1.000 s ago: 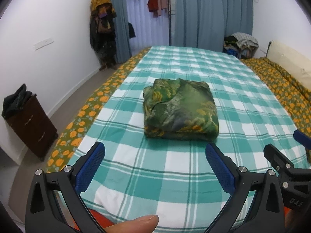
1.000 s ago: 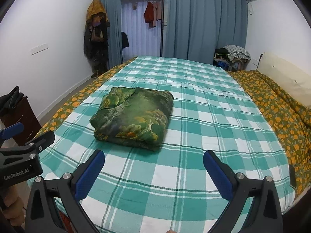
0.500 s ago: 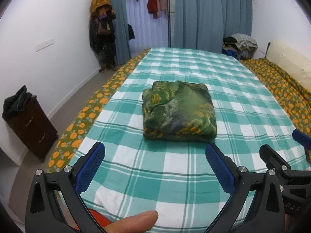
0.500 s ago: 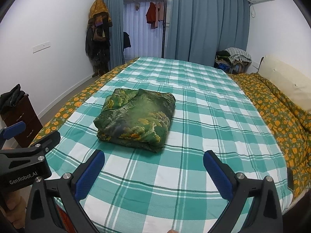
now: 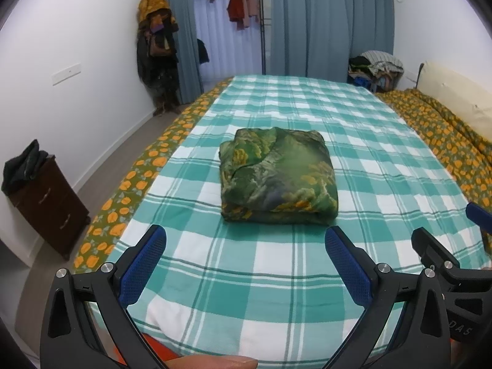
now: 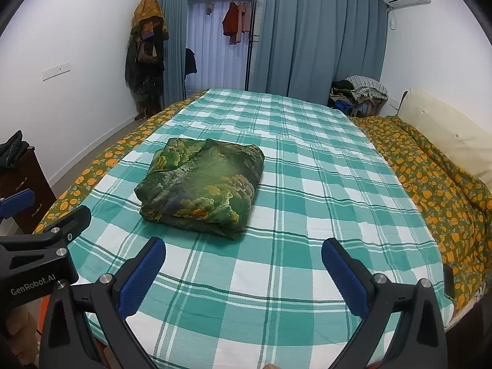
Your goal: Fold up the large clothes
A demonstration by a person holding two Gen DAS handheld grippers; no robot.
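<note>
A green garment with yellow flower print (image 5: 276, 175) lies folded into a thick square on the teal checked bed cover (image 5: 353, 141). The right wrist view has the same folded garment (image 6: 203, 184) left of centre. My left gripper (image 5: 246, 252) hangs open above the near end of the bed, short of the bundle, nothing between its blue pads. My right gripper (image 6: 243, 261) is open too, level with it and to its right. In each view the other gripper's black frame pokes in from the side.
An orange-flowered quilt (image 6: 430, 178) lies along the bed's right side below a cream headboard (image 6: 446, 129). A dark wooden cabinet (image 5: 46, 203) stands by the left wall. Coats hang in the far left corner (image 5: 156, 52). Clothes are heaped at the far right (image 6: 359, 92).
Both grippers have drawn back and risen slightly, so the folded garment sits a little farther away in each view. The garment itself has not moved.
</note>
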